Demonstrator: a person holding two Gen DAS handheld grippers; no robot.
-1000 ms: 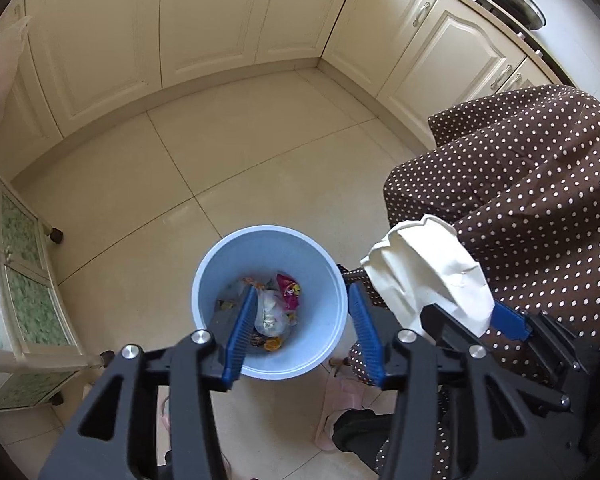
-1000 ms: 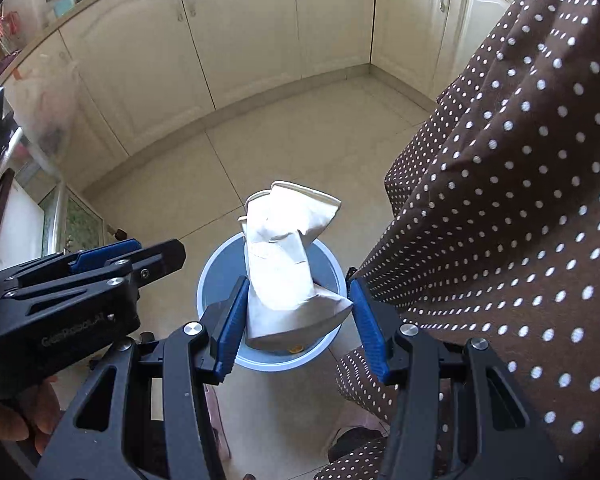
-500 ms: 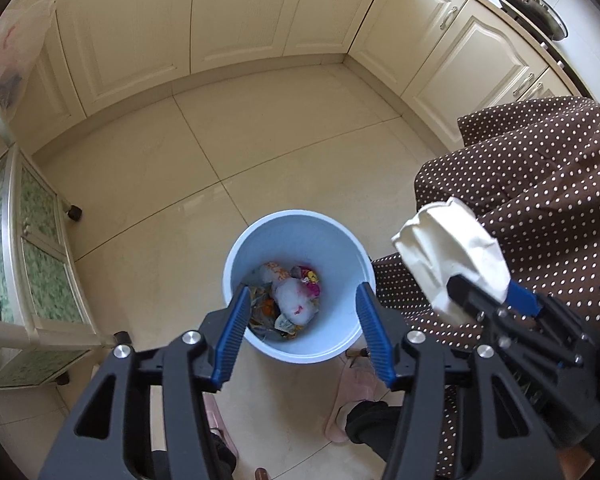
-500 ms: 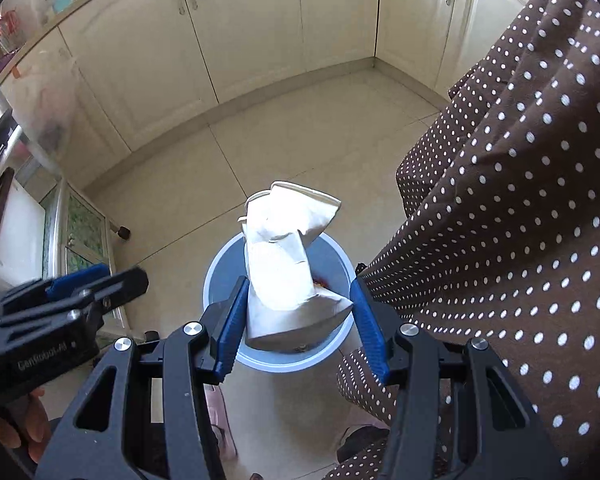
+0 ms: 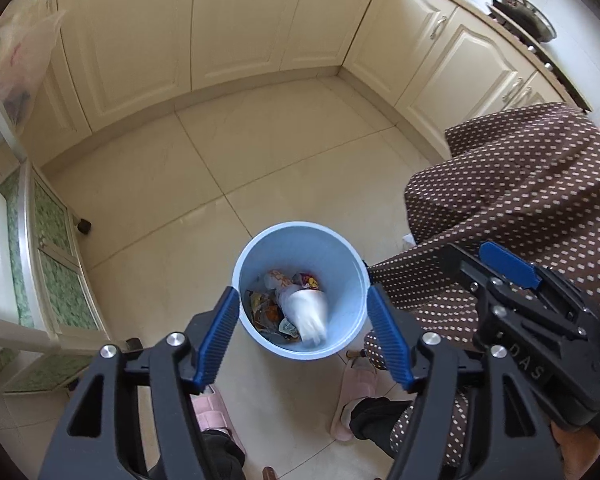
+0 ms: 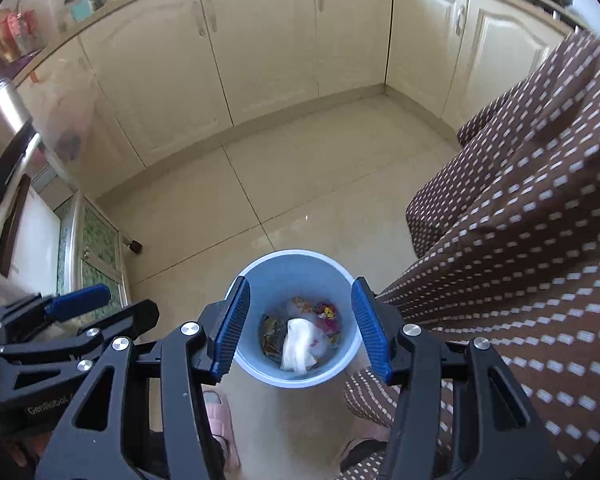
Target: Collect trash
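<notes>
A light blue trash bin (image 5: 342,256) stands on the tiled floor below both grippers; it also shows in the right wrist view (image 6: 296,266). Inside lie colourful wrappers (image 5: 268,308) and a crumpled white paper bag (image 5: 306,314), blurred, also seen in the right wrist view (image 6: 298,344). My left gripper (image 5: 300,330) is open and empty above the bin. My right gripper (image 6: 300,328) is open and empty, straight above the bin; its body shows at the right of the left wrist view (image 5: 512,276).
A brown polka-dot cloth (image 5: 520,200) hangs at the right, close to the bin. Cream kitchen cabinets (image 5: 236,28) line the far side. A white cabinet with green glass (image 5: 56,272) stands at the left. Pink slippers (image 5: 356,400) are on the floor below.
My right gripper opened and let go of the white paper bag, which dropped into the bin. Both grippers rose a little above the bin.
</notes>
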